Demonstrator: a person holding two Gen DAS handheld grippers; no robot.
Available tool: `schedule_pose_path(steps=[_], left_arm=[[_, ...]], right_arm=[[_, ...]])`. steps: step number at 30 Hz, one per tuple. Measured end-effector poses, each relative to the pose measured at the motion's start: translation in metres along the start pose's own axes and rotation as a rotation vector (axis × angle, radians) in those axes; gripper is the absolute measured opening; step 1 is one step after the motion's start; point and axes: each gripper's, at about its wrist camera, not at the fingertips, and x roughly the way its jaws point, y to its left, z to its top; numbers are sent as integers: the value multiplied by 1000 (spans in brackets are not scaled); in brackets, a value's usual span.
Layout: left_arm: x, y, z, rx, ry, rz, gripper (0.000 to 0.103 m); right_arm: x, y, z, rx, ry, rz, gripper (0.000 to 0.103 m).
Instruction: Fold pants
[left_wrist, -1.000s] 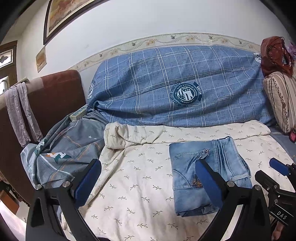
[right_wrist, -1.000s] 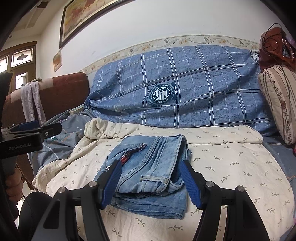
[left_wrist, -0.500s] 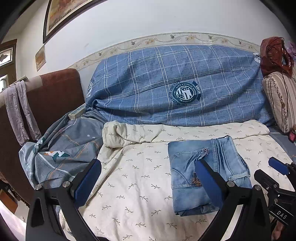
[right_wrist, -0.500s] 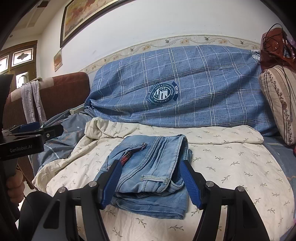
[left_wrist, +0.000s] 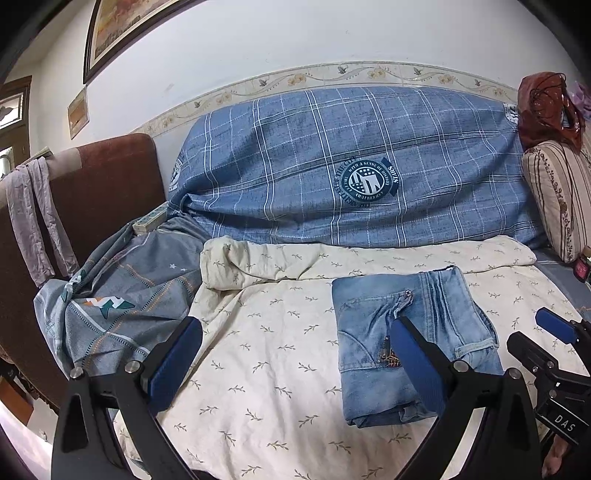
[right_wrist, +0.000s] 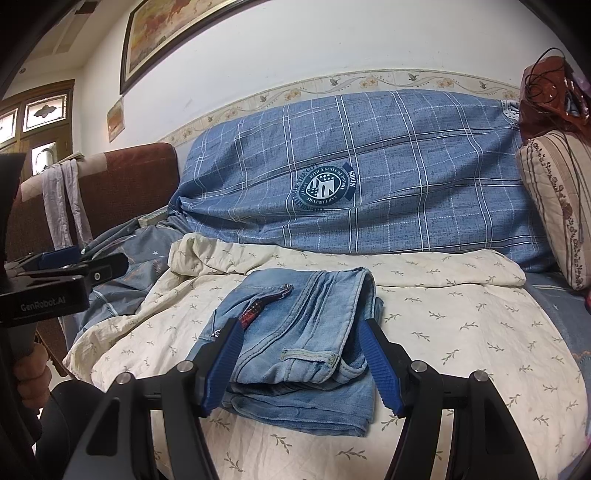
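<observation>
Nothing has shifted since a second ago: both grippers stand where they were, and the folded pants lie in the same place on the cream sheet.

Left wrist view: the left gripper stands wide with nothing between its blue pads, held above the leaf-print cream sheet; the folded denim pants lie flat on that sheet, partly behind the right-hand finger, and the right gripper's tip shows at the frame's right edge. A grey patterned cloth lies bunched to the left, a blue checked cover drapes behind.
Right wrist view: the right gripper is partly spread, its pads either side of the pants and not pressing them; the left gripper shows at the left edge, held by a hand.
</observation>
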Motion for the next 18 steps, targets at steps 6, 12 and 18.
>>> schedule_pose_path(steps=[6, 12, 18], left_arm=[[4, 2, -3, -6, 11, -4, 101], [10, 3, -7, -8, 34, -11, 101], [15, 5, -10, -17, 50, -14, 101]], right_arm=[[3, -1, 0, 2, 8, -8, 69], [6, -3, -1, 6, 21, -24, 69], [8, -6, -1, 16, 32, -35, 69]])
